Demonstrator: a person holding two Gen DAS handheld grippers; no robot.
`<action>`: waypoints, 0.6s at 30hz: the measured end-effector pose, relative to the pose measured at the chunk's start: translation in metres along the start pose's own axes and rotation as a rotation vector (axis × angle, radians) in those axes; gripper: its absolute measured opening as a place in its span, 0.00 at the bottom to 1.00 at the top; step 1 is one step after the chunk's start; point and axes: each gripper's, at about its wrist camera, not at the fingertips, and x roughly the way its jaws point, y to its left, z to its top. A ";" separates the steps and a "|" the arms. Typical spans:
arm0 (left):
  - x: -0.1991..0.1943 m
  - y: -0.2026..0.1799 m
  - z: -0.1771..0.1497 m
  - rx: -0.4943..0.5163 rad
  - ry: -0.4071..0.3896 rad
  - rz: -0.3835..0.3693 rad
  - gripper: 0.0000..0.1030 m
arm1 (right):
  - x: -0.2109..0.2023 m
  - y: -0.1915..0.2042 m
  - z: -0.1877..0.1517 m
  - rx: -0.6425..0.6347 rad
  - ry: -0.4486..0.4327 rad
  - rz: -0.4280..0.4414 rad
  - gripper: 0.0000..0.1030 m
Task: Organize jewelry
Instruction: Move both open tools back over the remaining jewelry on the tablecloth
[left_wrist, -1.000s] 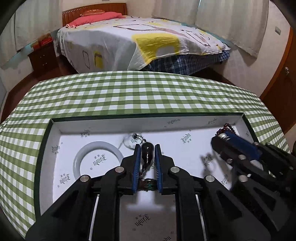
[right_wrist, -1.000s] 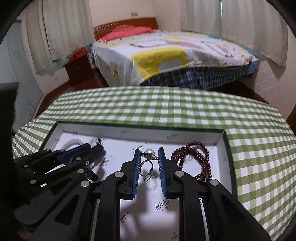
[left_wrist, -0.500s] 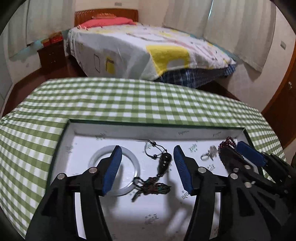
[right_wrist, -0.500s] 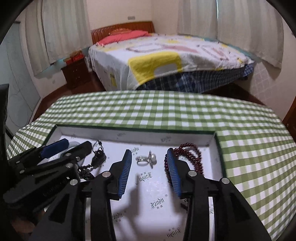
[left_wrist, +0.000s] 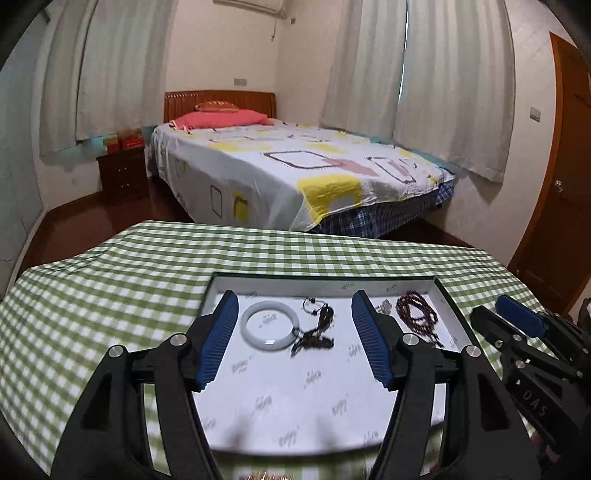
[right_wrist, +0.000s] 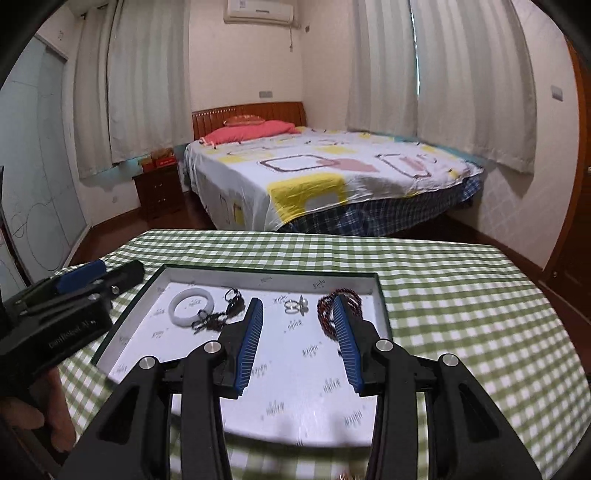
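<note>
- White letters "DAS" show on the right gripper (right_wrist: 298, 330) body; the small dark print on the shallow white-lined tray (left_wrist: 317, 281) is unreadable.
- A second ago each gripper pinched an item; now the left gripper (left_wrist: 294, 338) is opening, the right is spread, both empty and pulled back.
- The white bangle (left_wrist: 269, 329), dark corded pendant (left_wrist: 320, 325), silver ring (right_wrist: 296, 306) and dark red bead string (left_wrist: 417, 318) lie in the tray's far half; its near half is bare.

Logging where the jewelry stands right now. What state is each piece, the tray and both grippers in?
white bangle: flat in tray, free
dark pendant cord: loose, touching the bangle
ring: lying free in tray
red bead strand: coiled at right end
tray: open, no lid
left gripper: jaws opening, empty
right gripper: open, empty
</note>
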 end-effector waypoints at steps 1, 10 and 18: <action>-0.007 0.002 -0.002 -0.003 -0.003 0.002 0.61 | -0.005 -0.001 -0.002 0.003 -0.005 -0.002 0.39; -0.056 0.016 -0.037 -0.026 0.016 0.022 0.63 | -0.060 0.000 -0.053 0.015 -0.011 -0.013 0.39; -0.083 0.031 -0.078 -0.056 0.058 0.043 0.63 | -0.087 -0.001 -0.096 0.004 0.026 -0.018 0.39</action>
